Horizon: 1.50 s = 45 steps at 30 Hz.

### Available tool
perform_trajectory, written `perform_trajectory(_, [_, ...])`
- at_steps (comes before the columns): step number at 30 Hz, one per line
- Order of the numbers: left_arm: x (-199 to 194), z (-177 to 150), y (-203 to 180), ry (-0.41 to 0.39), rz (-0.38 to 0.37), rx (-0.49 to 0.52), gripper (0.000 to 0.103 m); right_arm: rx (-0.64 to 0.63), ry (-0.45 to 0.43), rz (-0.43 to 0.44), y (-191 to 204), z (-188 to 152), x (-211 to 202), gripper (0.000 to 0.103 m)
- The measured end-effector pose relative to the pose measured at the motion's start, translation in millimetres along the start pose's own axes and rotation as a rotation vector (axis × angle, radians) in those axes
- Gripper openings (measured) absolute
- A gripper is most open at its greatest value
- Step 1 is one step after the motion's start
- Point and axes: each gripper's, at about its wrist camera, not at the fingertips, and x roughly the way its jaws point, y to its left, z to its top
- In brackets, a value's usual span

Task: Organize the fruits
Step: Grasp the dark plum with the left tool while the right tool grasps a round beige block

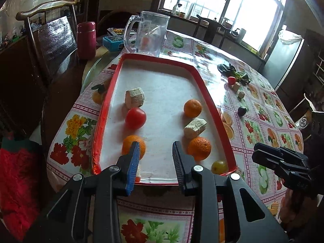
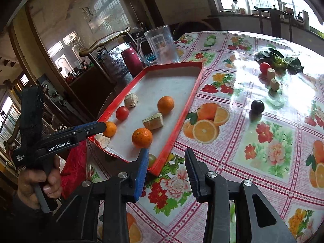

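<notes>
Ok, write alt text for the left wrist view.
An open left gripper hovers over the near end of a red-rimmed tray that holds three oranges, a tomato and some pale corn pieces. Beyond the tray, on a floral tablecloth, stands a clear glass pitcher; the right gripper enters from the right.

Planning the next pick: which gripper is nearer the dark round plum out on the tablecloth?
Right. The right gripper hovers open over the tablecloth beside the tray, the dark round plum ahead; the left gripper sits over the red-rimmed tray.
</notes>
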Motion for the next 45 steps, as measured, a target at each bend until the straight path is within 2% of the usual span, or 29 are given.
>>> perform_trajectory(4, [4,1,-15,0.010,-0.016,0.019,0.031,0.045,-0.004,-0.020,-22,-5,-9,0.039])
perform_trajectory(7, [7,1,-28,0.015,-0.027,0.035,0.037,0.073,-0.011,-0.041,-38,-9,-17,0.040])
perform_trajectory(26, [43,14,-127,0.060,-0.148,0.166,0.037,0.222,-0.053,-0.154,-130,-13,-43,0.041])
perform_trajectory(45, [104,35,-195,0.134,-0.198,0.258,0.037,0.262,-0.046,-0.214,-194,11,-37,0.041])
